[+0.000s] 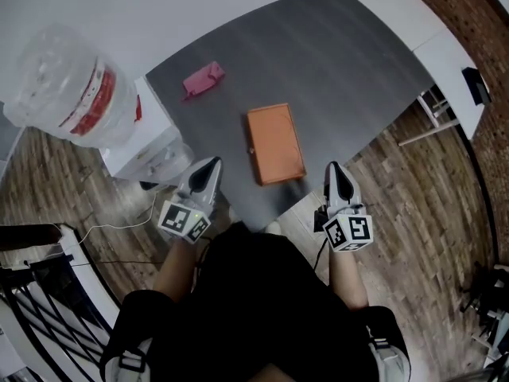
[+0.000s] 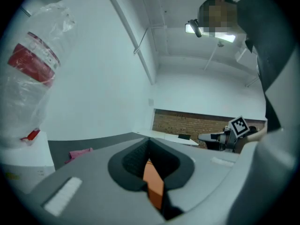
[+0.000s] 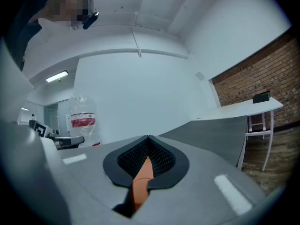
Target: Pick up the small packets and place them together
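A pink packet (image 1: 203,79) lies at the far left of the dark grey table (image 1: 334,62). A flat orange packet (image 1: 274,143) lies near the table's front edge. My left gripper (image 1: 211,164) hangs shut and empty over the front left corner, short of the orange packet. At the front edge, right of that packet, my right gripper (image 1: 334,168) is also shut on nothing. In the left gripper view the jaws (image 2: 149,146) meet, with the orange packet (image 2: 153,179) showing through the slit and the pink packet (image 2: 79,153) at left. The right gripper (image 3: 148,139) shows the same orange strip (image 3: 140,182).
A clear plastic bag (image 1: 75,82) with a red label stands on a white cabinet (image 1: 147,146) left of the table. White desks (image 1: 445,46) and a brick wall lie to the right. Cables (image 1: 111,228) run over the wood floor. A person's dark clothing fills the lower head view.
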